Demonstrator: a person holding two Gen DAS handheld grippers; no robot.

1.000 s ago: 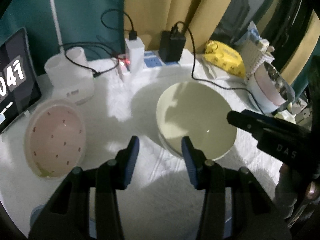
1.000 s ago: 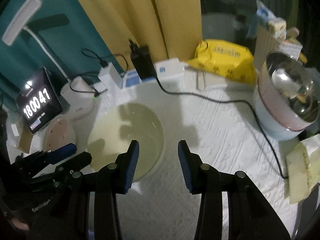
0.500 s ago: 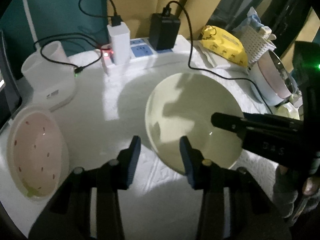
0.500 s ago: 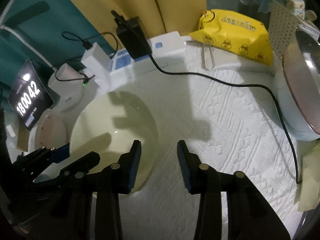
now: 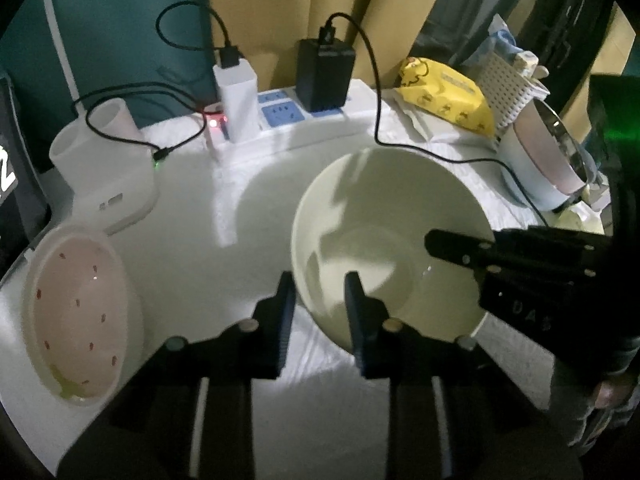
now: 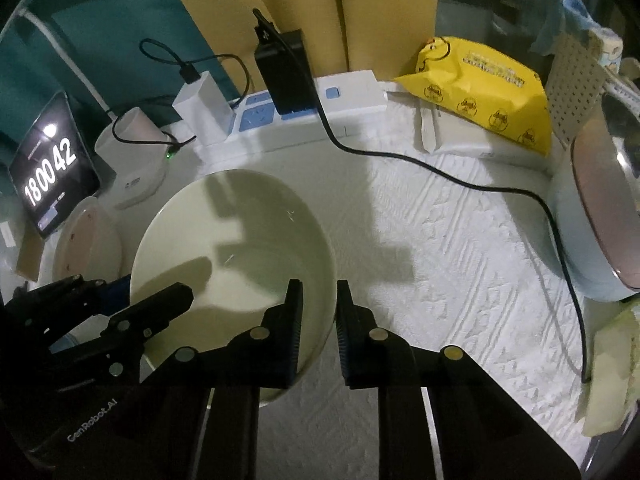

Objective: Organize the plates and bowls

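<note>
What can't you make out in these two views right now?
- cream bowl: near rim hidden by both claws, so contact unclear, both views.
- pink bowl: half hidden behind the cream bowl, right wrist view.
- clock screen: cut off by the left wrist view's edge.

Cream bowl [image 6: 236, 248] on white cloth [image 6: 460, 280], right gripper [image 6: 318, 312] straddling its near rim, left gripper [image 6: 132, 300] reaching in, jaws parted

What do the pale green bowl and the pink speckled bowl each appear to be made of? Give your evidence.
Pale green bowl: probably glazed ceramic or melamine; its smooth surface carries small bright glints. Pink speckled bowl: likely plastic; duller sheen, thick whitish rim. Neither is certain.
</note>
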